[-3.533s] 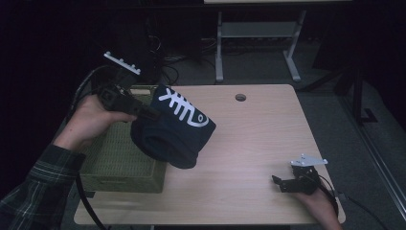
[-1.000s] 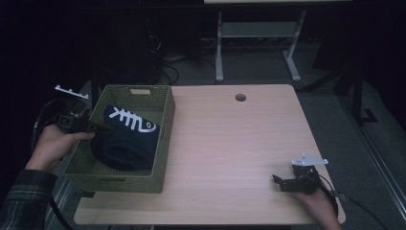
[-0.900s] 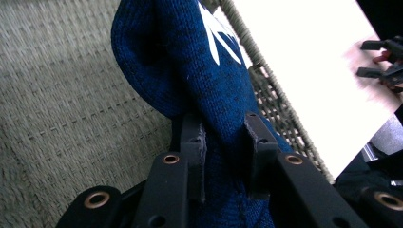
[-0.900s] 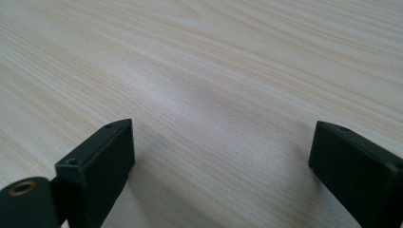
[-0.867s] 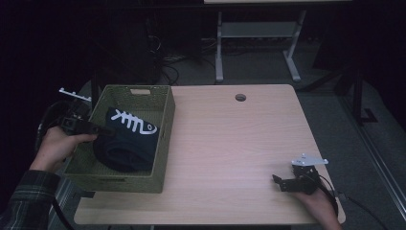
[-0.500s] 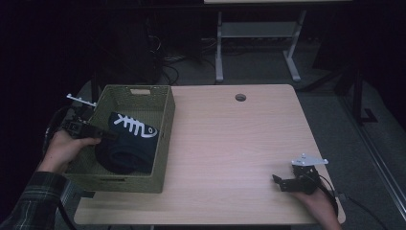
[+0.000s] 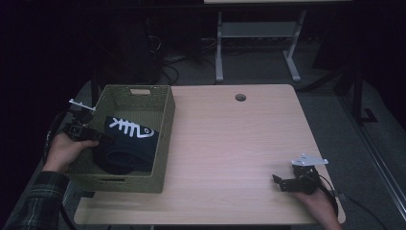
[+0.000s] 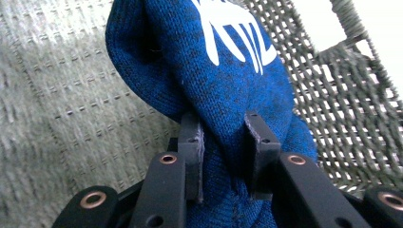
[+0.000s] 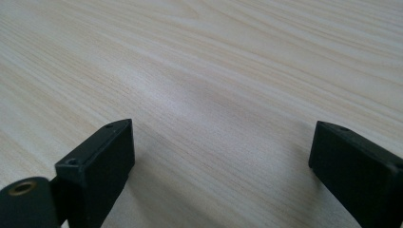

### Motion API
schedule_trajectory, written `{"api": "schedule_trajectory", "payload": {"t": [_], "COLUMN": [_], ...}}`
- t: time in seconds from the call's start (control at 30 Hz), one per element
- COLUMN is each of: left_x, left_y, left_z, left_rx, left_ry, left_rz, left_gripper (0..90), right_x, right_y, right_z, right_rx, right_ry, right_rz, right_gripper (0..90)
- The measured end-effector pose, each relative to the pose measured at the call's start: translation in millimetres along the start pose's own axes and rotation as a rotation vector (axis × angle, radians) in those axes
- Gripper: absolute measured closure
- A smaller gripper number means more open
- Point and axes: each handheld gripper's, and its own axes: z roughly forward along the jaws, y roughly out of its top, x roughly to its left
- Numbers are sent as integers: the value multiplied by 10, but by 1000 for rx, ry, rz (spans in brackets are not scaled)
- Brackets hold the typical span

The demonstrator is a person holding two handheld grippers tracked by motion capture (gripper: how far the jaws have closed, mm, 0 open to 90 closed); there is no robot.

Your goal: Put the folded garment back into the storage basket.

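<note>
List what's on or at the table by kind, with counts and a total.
Woven basket: 1
Dark blue knit garment with white print: 1, in the basket
Hand-held gripper: 2, left shut on the garment, right open over bare table
Total: 4

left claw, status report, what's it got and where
Left claw shut on blue knit garment, inside green woven basket. Right claw open, empty, low over wooden table. Nothing in the way.
</note>
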Motion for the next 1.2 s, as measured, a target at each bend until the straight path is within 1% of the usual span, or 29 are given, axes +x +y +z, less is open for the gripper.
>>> {"api": "schedule_trajectory", "payload": {"t": [0.1,0.23,0.37,0.57,0.73,0.83,0.87,1.03,1.13,1.2], "left_x": [48,92,115,145,148,140,132,92,29,-12], "left_y": [-16,-31,-44,-63,-66,-66,-64,-50,-23,-4], "left_z": [20,42,62,-26,-126,-173,-180,-177,-153,-132], "left_rx": [7,-1,5,-25,-42,-61,-66,-79,-92,-96], "left_ry": [18,28,50,62,74,71,73,74,63,74], "left_rz": [-3,-13,-5,-6,-1,0,-5,3,34,45], "left_gripper": [713,696,651,561,546,520,504,405,344,288], "right_x": [0,0,0,0,0,0,0,0,0,0], "right_y": [0,0,0,0,0,0,0,0,0,0], "right_z": [0,0,0,0,0,0,0,0,0,0], "right_rx": [0,0,0,0,1,0,1,0,1,1], "right_ry": [0,0,0,0,0,0,0,0,0,0], "right_rz": [0,0,0,0,0,0,0,0,0,0], "right_gripper": [76,76,76,76,76,76,76,76,76,76]}}
